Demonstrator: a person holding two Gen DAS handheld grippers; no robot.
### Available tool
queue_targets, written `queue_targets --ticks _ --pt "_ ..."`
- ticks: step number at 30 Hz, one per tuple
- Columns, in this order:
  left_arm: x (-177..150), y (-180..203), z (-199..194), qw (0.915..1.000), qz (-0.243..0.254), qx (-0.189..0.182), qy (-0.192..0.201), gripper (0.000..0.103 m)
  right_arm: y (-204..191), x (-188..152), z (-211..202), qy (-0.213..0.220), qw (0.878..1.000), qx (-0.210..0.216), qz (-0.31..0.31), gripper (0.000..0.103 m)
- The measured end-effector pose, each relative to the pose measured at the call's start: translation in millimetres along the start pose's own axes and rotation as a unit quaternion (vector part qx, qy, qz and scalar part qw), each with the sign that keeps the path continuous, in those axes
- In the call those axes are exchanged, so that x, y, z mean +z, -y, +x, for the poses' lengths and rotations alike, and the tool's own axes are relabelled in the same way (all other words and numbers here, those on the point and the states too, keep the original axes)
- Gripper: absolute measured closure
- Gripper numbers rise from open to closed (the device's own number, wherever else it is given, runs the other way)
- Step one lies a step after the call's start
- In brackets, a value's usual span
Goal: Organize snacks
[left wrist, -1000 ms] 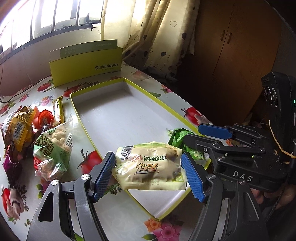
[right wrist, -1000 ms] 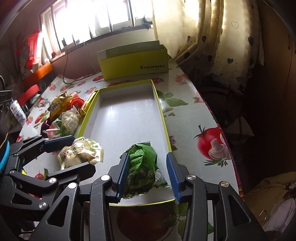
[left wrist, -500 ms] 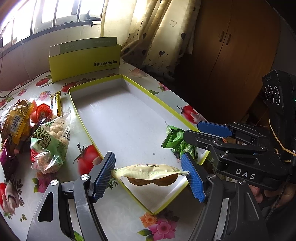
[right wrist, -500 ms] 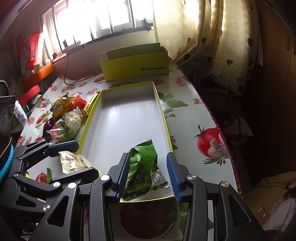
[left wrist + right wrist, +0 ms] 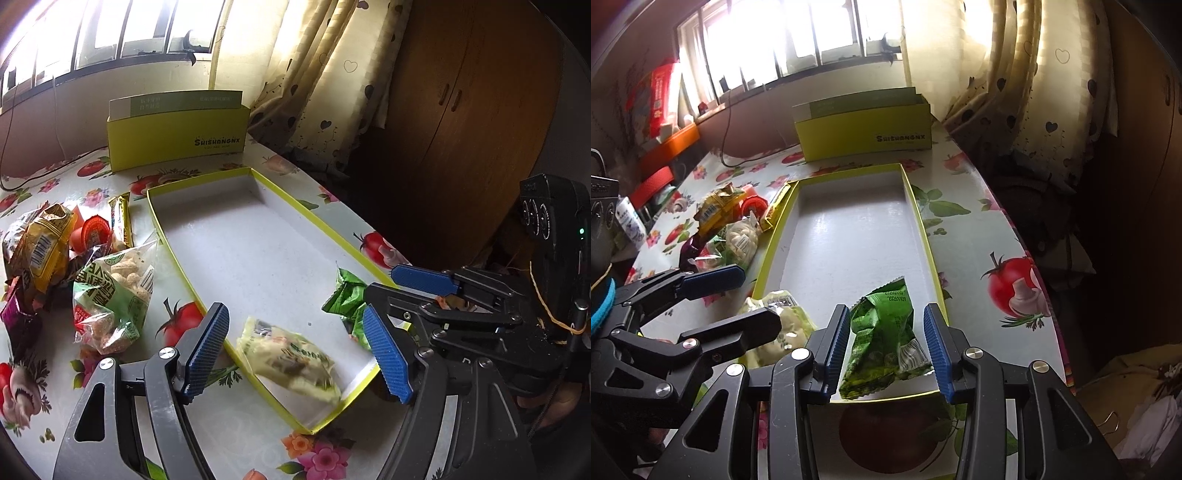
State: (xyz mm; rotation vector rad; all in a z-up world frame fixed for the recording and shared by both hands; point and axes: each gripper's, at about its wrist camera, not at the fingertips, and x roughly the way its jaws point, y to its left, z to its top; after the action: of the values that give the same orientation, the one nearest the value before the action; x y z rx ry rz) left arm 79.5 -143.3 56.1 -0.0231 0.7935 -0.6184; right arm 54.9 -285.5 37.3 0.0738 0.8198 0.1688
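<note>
A long white tray with a yellow-green rim (image 5: 240, 236) lies on the flowered table. My left gripper (image 5: 297, 350) stands open over the tray's near left corner. Under it a pale yellow snack packet (image 5: 291, 363) lies blurred on the tray floor, free of both pads. In the right wrist view my right gripper (image 5: 886, 350) is shut on a green snack packet (image 5: 882, 332), which tilts over the near end of the tray (image 5: 849, 229). The same green packet (image 5: 347, 299) shows in the left wrist view beside the pale one.
Left of the tray lies a pile of snacks: a peanut bag (image 5: 114, 295), a yellow packet (image 5: 37, 247), a red cup (image 5: 94, 232) and a gold bar (image 5: 120, 218). An upright yellow-green box (image 5: 177, 136) stands behind the tray. The table edge runs close along the tray's right side.
The pale packet sat between the left pads, turned edge-on, then dropped out of them onto the tray floor. The right gripper and the green packet have kept still.
</note>
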Motion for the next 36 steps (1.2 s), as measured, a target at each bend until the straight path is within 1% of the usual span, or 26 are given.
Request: queue_targets --ticks 5,7,11,18,24,31,36 --pt "2.5 -5.0 -11.7 0.9999 -0.001 0.005 0.012 0.027 -2.6 3.2 -0.5 0.003 1.0 0.002 -0.002 0.063" --pt "1.3 -8.2 -16.0 0.9999 -0.004 0.004 0.013 0.027 -6.4 3.7 -1.9 0.005 1.0 0.008 -0.007 0.063" --pt "-4.6 -17.1 -26.7 0.9996 -0.014 0.013 0.021 0.027 -15.3 4.3 -3.5 0.006 1.0 0.02 -0.016 0.063" --pt "-18.6 -38.1 -49.1 0.9976 -0.039 0.042 0.04 0.027 -34.1 3.9 -5.9 0.009 0.998 0.044 -0.034 0.063" --pt "-28.3 -55.1 -64.5 0.9946 -0.058 0.071 0.049 0.027 -51.0 3.8 -6.8 0.008 0.997 0.059 -0.049 0.063" --pt "-39.9 -76.0 -77.6 0.9907 -0.082 0.095 0.052 0.028 -69.7 4.3 -3.8 0.001 0.995 0.074 -0.064 0.063" --pt "-44.9 -89.5 -85.8 0.9878 -0.096 0.109 0.057 0.028 -82.3 5.4 0.1 -0.004 0.993 0.092 -0.068 0.055"
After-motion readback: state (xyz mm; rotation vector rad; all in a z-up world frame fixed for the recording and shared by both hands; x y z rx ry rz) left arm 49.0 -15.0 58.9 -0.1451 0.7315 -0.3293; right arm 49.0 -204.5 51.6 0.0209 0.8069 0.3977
